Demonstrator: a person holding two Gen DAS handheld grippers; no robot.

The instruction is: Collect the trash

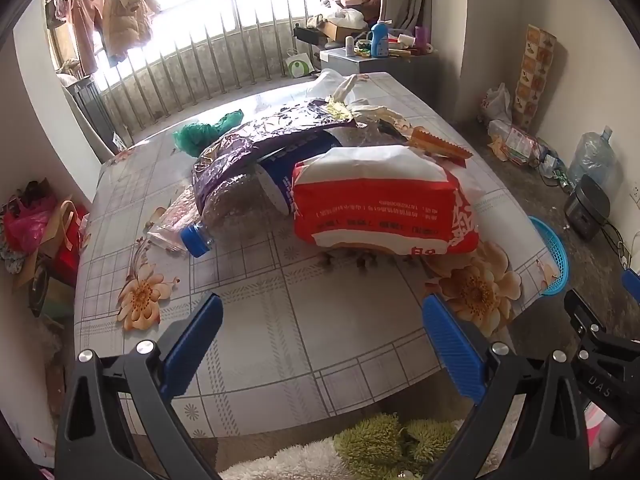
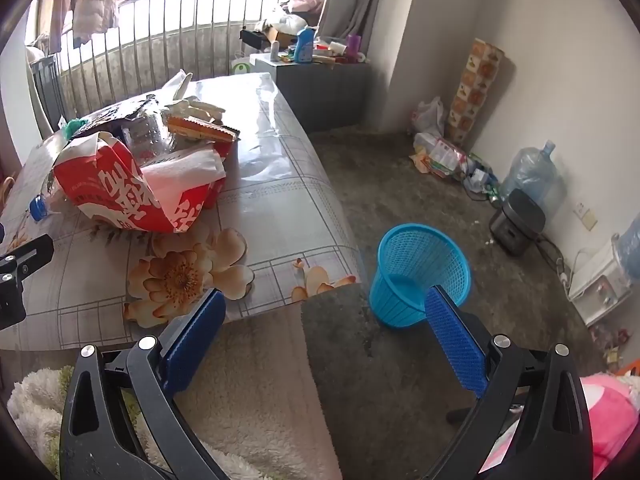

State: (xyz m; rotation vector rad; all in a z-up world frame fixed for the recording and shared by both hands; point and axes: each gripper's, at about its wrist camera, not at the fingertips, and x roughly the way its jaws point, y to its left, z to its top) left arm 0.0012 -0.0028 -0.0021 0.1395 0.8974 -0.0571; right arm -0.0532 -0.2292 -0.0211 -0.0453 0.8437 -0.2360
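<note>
Hovering over near tabletop [image 1: 280, 320] edge: left gripper [image 1: 322, 350], jaws wide, empty. Right gripper [image 2: 326, 346] past tabletop's right edge, jaws wide, empty. Trash heap mid-tabletop: red bag [image 1: 380, 208], purple wrapper [image 1: 256, 140], bottle [image 1: 224, 216]. Blue basket [image 2: 420, 272] on floor beside right edge.

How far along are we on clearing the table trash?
Nothing looks done: the blue basket on the floor looks empty. Nothing in hand: left gripper and right gripper are open. Left: the red bag, bottle, purple wrapper and green bag.
</note>
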